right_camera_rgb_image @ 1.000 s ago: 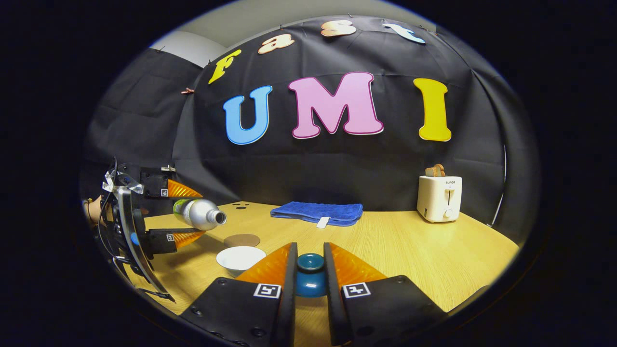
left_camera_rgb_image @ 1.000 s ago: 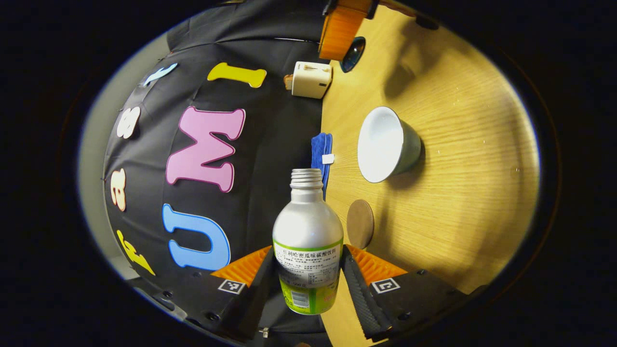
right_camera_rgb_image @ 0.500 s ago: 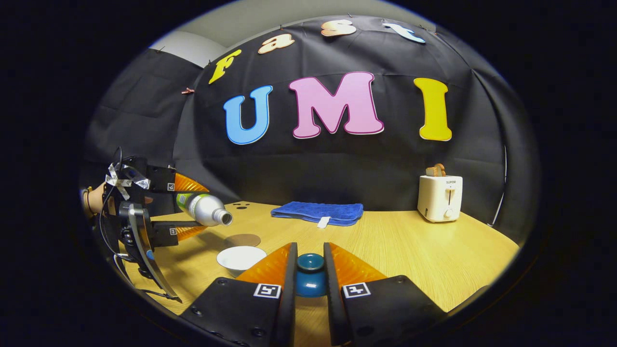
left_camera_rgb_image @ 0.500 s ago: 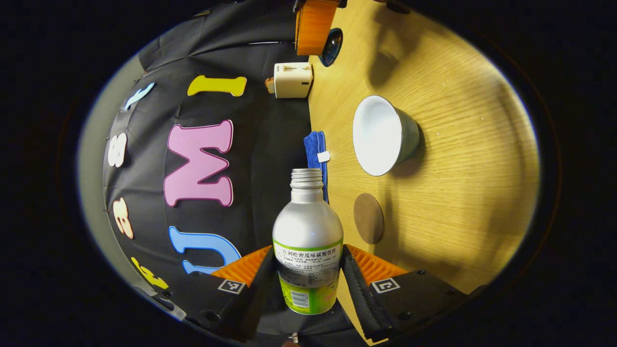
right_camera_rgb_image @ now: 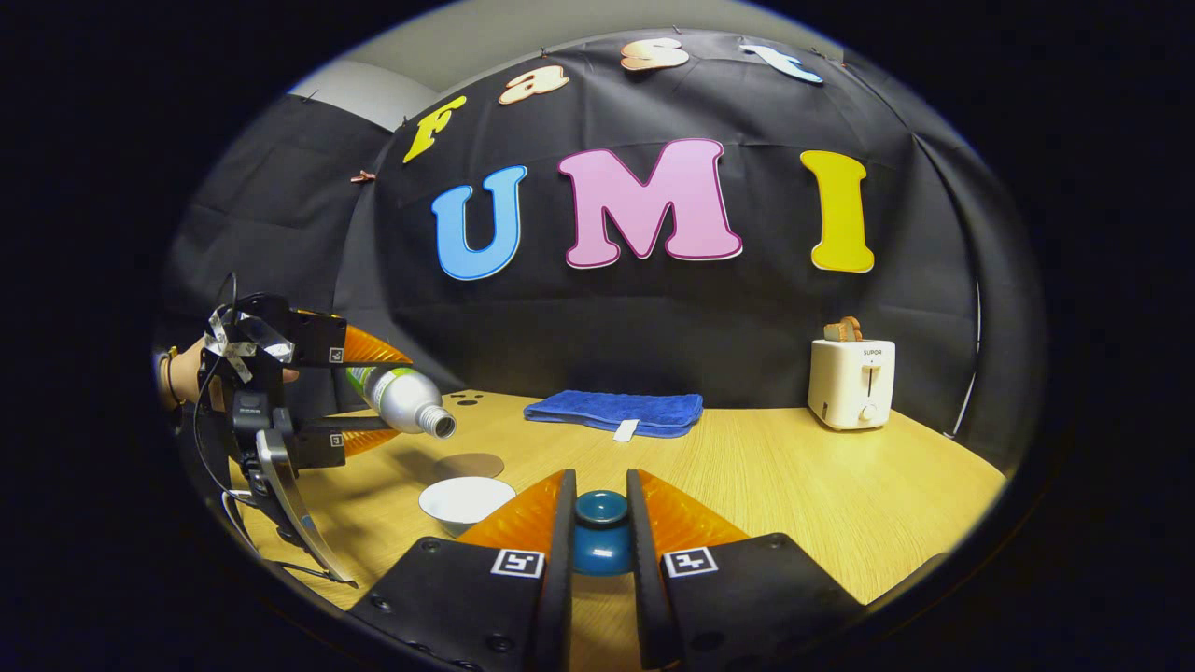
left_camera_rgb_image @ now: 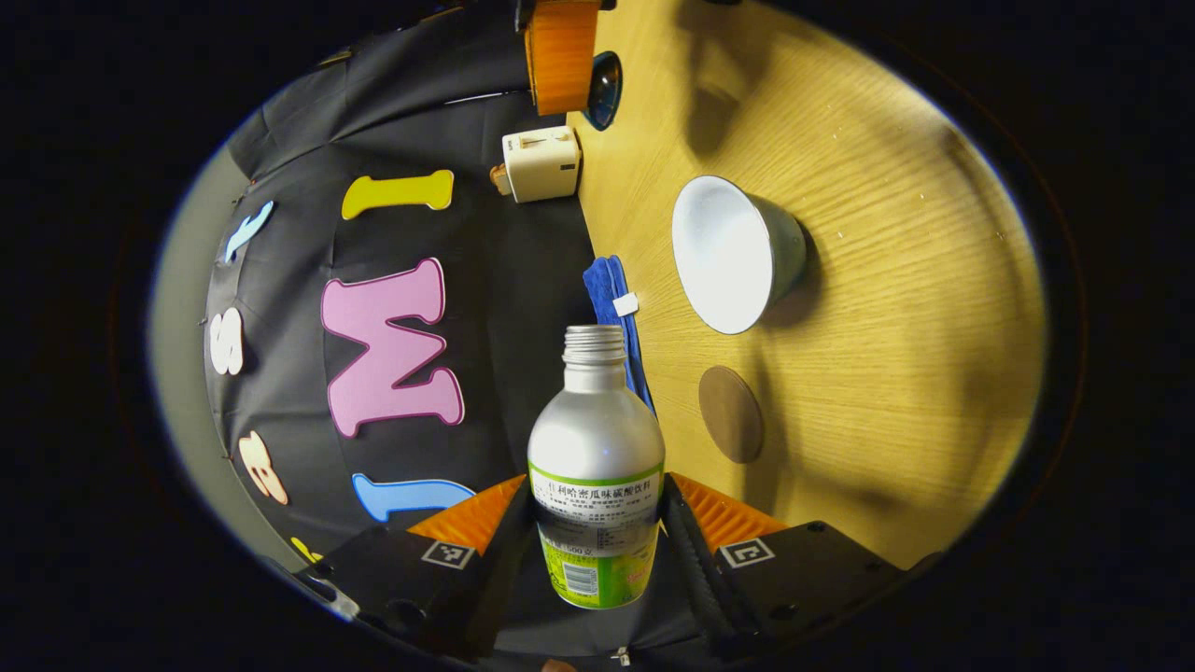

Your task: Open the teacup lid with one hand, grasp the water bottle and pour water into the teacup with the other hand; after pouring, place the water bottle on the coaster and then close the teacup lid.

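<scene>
Water bottle (right_camera_rgb_image: 403, 399) is tipping in the left hand-held gripper (left_camera_rgb_image: 597, 537), clamped tight. Right hand-held gripper (right_camera_rgb_image: 597, 523) is pinching the lid (right_camera_rgb_image: 600, 532). Mouth looks short of the teacup (right_camera_rgb_image: 466, 499); water could be hitting the bench (right_camera_rgb_image: 840, 495).

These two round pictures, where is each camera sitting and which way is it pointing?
Left gripper view: rides on the left tongs, turned sideways, looking along the held water bottle toward the teacup and coaster; its own two fingers show at the bottom.
Right gripper view: rides on the right tongs, level, facing the booth wall; its fingers clamp the teacup lid; the left tongs and a hand show at far left.
Both show: bottle, teacup, coaster, blue towel, toaster, table.
</scene>
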The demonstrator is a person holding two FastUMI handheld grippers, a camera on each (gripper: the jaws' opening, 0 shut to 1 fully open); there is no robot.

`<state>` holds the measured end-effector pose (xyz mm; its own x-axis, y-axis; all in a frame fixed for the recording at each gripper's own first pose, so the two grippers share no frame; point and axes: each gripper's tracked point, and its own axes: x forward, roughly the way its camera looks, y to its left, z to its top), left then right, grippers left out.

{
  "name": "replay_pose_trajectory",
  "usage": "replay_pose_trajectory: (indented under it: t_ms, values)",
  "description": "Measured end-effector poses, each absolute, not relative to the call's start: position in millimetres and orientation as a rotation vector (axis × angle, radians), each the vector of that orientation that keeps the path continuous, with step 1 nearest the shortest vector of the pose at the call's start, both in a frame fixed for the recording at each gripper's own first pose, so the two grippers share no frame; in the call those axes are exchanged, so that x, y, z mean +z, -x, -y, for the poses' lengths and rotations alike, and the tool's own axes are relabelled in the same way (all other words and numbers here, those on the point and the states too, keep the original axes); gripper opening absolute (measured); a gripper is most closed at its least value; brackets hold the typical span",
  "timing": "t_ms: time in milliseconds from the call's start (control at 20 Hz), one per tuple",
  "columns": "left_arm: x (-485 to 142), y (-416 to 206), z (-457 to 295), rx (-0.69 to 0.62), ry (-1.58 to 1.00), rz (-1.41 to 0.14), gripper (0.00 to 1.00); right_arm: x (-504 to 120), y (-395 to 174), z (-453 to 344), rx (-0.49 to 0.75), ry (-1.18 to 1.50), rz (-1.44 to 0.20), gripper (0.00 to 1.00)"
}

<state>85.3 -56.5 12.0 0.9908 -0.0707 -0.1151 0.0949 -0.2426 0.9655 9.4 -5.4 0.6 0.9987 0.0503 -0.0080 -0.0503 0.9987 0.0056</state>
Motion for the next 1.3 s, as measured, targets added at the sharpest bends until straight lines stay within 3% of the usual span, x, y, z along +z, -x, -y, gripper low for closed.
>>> replay_pose_trajectory:
  t_ms: [1300]
  values:
    - [24.2, -90.6, 63.6, -0.149, -2.121, 0.042, 0.81, 0.7, -9.5, 7.5, 0.049, -0.024, -0.006, 0.32]
